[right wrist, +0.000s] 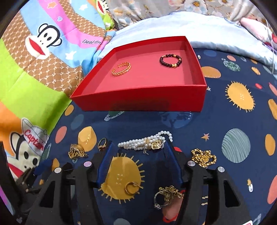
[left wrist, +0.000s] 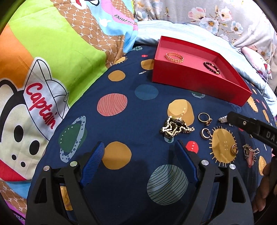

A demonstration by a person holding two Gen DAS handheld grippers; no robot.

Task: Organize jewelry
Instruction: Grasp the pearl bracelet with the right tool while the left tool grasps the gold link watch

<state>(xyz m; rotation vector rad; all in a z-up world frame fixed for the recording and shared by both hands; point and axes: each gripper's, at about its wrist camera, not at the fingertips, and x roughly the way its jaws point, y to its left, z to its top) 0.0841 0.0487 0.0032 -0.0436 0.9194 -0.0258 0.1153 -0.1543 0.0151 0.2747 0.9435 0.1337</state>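
A red box (left wrist: 190,77) (right wrist: 138,100) lies on the planet-print sheet, holding a gold braided bracelet (left wrist: 174,57) (right wrist: 121,68) and a dark bead bracelet (left wrist: 211,67) (right wrist: 170,60). My left gripper (left wrist: 139,148) is open and empty, just short of a gold chain heap (left wrist: 174,128). My right gripper (right wrist: 138,147) is open, its jaws standing either side of a pearl bracelet (right wrist: 145,142) without touching it. A gold ring (left wrist: 205,118) (right wrist: 102,144), a hoop earring (left wrist: 205,133), a gold hoop (right wrist: 130,187) (left wrist: 233,149) and gold chains (right wrist: 204,157) (right wrist: 168,195) lie loose around.
A cartoon monkey blanket (left wrist: 43,86) (right wrist: 34,60) is bunched on the left. A pale blue quilt (left wrist: 181,29) (right wrist: 199,27) and floral pillows (left wrist: 207,13) lie behind the box. The right gripper's arm (left wrist: 251,128) shows in the left wrist view.
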